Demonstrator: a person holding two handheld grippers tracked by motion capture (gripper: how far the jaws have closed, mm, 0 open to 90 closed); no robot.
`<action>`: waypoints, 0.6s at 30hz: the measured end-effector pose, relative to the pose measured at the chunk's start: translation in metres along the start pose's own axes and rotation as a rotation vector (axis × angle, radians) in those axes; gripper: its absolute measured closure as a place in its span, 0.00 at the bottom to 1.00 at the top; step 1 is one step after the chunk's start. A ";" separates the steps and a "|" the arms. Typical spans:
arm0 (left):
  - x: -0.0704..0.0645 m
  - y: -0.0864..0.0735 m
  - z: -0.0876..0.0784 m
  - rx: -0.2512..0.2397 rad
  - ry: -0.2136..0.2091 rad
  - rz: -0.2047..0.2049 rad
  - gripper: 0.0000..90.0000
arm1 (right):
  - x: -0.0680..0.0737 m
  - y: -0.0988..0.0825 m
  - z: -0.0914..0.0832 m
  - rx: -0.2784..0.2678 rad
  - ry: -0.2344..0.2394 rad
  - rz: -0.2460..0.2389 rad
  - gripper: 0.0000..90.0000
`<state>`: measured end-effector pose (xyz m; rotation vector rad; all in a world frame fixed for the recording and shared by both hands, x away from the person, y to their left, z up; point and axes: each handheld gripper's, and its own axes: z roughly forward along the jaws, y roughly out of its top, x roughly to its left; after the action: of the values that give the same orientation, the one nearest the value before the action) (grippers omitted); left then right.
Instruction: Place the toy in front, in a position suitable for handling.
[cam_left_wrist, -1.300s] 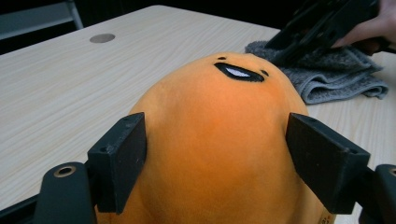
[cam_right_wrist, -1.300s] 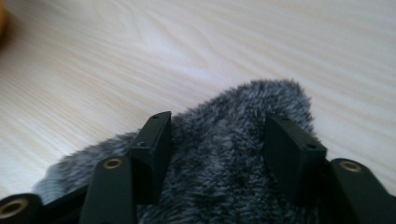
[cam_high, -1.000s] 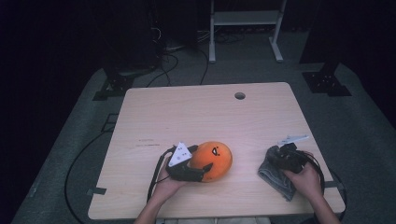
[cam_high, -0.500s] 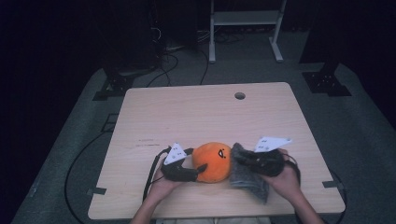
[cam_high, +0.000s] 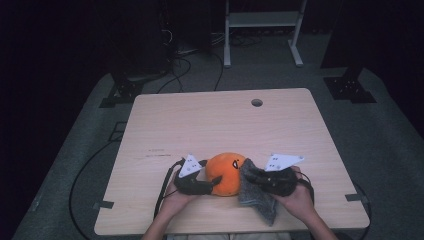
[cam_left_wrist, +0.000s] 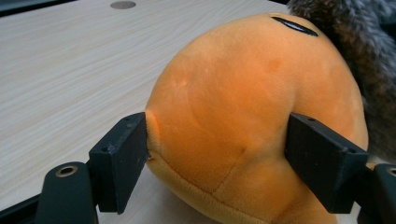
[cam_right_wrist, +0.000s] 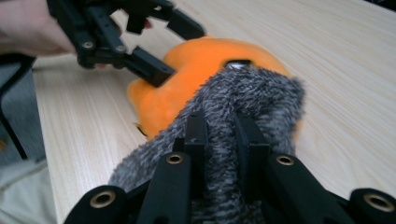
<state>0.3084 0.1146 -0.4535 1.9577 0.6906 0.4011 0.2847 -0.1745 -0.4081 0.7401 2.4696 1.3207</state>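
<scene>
Squeezing the orange plush (cam_left_wrist: 252, 126), the left gripper (cam_high: 204, 184) has just been closing; the right gripper (cam_right_wrist: 222, 140) clamps a grey cloth (cam_high: 257, 200) against it on the desk (cam_high: 210, 125).

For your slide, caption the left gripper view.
Left gripper squeezing an orange plush, grey cloth behind.

A pale wooden tabletop (cam_high: 200, 125) with a round cable hole (cam_high: 257, 102) near its far edge stands on a grey carpeted floor (cam_high: 380, 130). Beyond it the room is dark. A white metal frame (cam_high: 262, 30) stands at the far side, black cables (cam_high: 185, 62) lie on the floor to its left, and black stand bases (cam_high: 350, 87) sit at the far right and far left.
</scene>
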 end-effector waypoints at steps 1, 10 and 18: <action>0.000 0.000 0.000 0.000 -0.002 -0.002 0.25 | 0.003 0.001 0.004 0.017 -0.007 -0.029 0.85; -0.001 -0.003 -0.001 -0.024 -0.013 0.025 0.24 | -0.010 -0.011 -0.001 0.073 -0.066 0.011 0.85; 0.000 -0.003 -0.001 -0.030 -0.024 0.002 0.24 | -0.014 -0.012 0.008 0.105 -0.054 -0.014 0.83</action>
<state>0.3071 0.1166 -0.4551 1.9321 0.6635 0.3870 0.2961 -0.1818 -0.4234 0.7703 2.5117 1.1585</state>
